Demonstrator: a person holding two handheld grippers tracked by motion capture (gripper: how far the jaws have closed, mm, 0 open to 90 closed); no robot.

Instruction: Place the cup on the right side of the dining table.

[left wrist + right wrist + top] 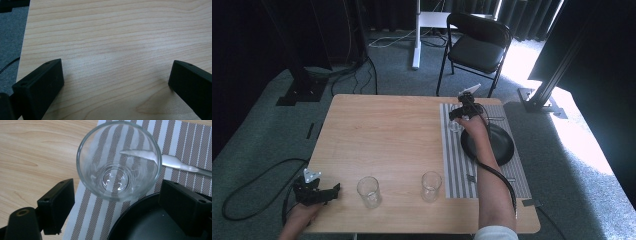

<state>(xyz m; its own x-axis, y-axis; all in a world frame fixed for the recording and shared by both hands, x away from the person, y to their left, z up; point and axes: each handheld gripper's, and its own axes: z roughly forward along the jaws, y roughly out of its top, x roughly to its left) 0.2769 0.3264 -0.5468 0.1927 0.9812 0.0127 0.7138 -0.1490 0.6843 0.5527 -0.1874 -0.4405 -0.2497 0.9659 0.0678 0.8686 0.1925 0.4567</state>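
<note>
At the striped grey placemat's (pixel 105 217) 11 o'clock corner, clear round glass tumbler (pixel 118 161) stands upright, released; right gripper (pixel 117 202) gapes empty (should lift straight, clearing the rim).

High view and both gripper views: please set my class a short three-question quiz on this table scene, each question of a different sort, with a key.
1. True or false: the right gripper is clamped on the clear drinking glass standing on the grey-and-white striped placemat.
2. How many clear drinking glasses stand on the bare part of the light wooden table?
3. What lies on the placemat beside the black round plate, near the glass? A) a metal utensil B) a sponge C) a bottle

Key
1. False: its jaws stand open, apart from the glass.
2. Two, near the front edge.
3. A
</note>
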